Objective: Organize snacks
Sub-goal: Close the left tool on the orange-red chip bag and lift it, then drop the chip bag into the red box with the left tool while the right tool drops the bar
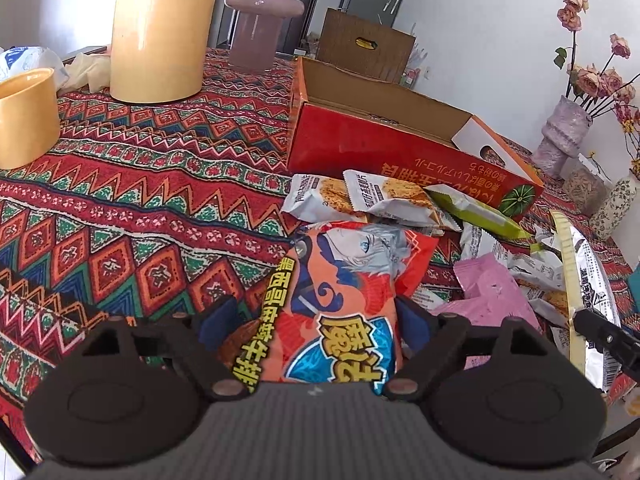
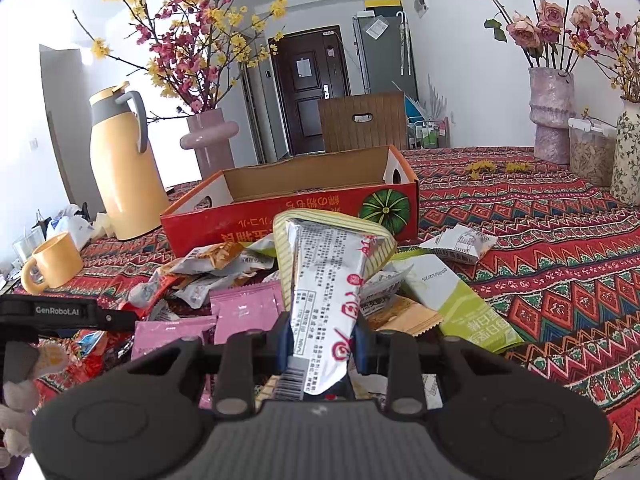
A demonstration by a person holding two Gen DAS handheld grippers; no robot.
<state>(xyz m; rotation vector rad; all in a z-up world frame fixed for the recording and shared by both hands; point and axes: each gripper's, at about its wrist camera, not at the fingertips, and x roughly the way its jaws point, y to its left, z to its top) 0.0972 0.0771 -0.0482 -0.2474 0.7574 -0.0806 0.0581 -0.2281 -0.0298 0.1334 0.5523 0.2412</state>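
Note:
My left gripper [image 1: 320,312] is shut on an orange snack bag with a cartoon face [image 1: 344,292], held over the patterned tablecloth. My right gripper [image 2: 322,340] is shut on a silver and yellow snack bag [image 2: 328,276], which stands up in front of the camera; that bag also shows at the right of the left wrist view [image 1: 588,300]. An open red cardboard box [image 1: 384,140] [image 2: 296,216] stands behind a pile of loose snack packets [image 1: 392,200] [image 2: 224,264]. Pink packets [image 2: 244,312] and a green packet [image 2: 468,320] lie in the pile.
A yellow thermos jug [image 2: 120,168] [image 1: 160,36], a yellow mug [image 2: 52,264] [image 1: 24,116] and a pink vase [image 2: 208,140] stand at the left. Flower vases [image 2: 552,116] and a clear jar [image 2: 592,152] stand at the far right. A wooden chair back [image 2: 364,120] rises behind the box.

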